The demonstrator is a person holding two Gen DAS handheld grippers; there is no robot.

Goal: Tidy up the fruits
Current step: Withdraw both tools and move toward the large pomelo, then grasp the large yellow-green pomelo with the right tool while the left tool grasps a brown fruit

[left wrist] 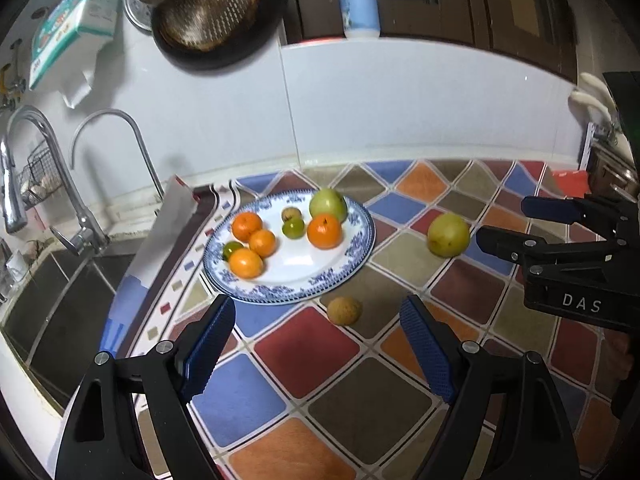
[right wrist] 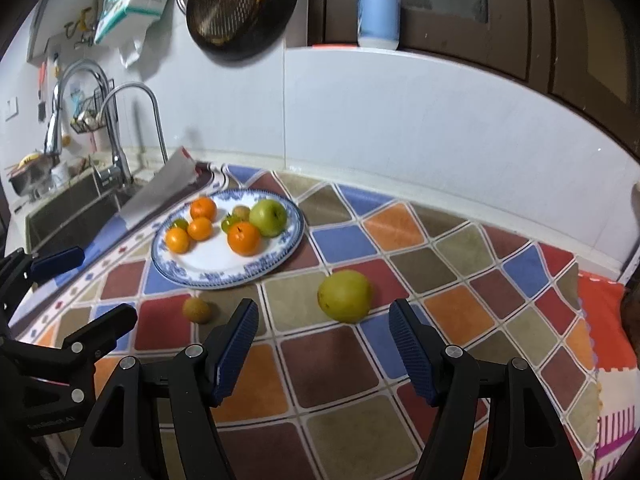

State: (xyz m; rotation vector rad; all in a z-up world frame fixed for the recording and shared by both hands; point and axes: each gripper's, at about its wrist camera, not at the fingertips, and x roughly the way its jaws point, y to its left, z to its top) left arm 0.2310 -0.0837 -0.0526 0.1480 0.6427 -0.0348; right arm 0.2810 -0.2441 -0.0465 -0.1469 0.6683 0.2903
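Observation:
A blue-and-white plate (left wrist: 352, 258) (right wrist: 280, 258) on the checked mat holds several oranges (left wrist: 324, 231) (right wrist: 244, 238), a green apple (left wrist: 328, 204) (right wrist: 268, 217) and small green and brown fruits. A yellow-green pear (left wrist: 448, 235) (right wrist: 345, 296) and a small brown fruit (left wrist: 344, 310) (right wrist: 196, 310) lie on the mat beside the plate. My left gripper (left wrist: 318, 312) is open and empty, just short of the brown fruit. My right gripper (right wrist: 324, 314) is open and empty, close in front of the pear; it also shows in the left wrist view (left wrist: 504, 220).
A sink (left wrist: 60, 300) (right wrist: 76, 204) with two faucets (left wrist: 44, 168) lies to the left of the mat. A white tiled wall (left wrist: 400, 100) stands behind the counter. A pan (right wrist: 244, 8) hangs on it and a bottle (right wrist: 379, 4) stands on the ledge.

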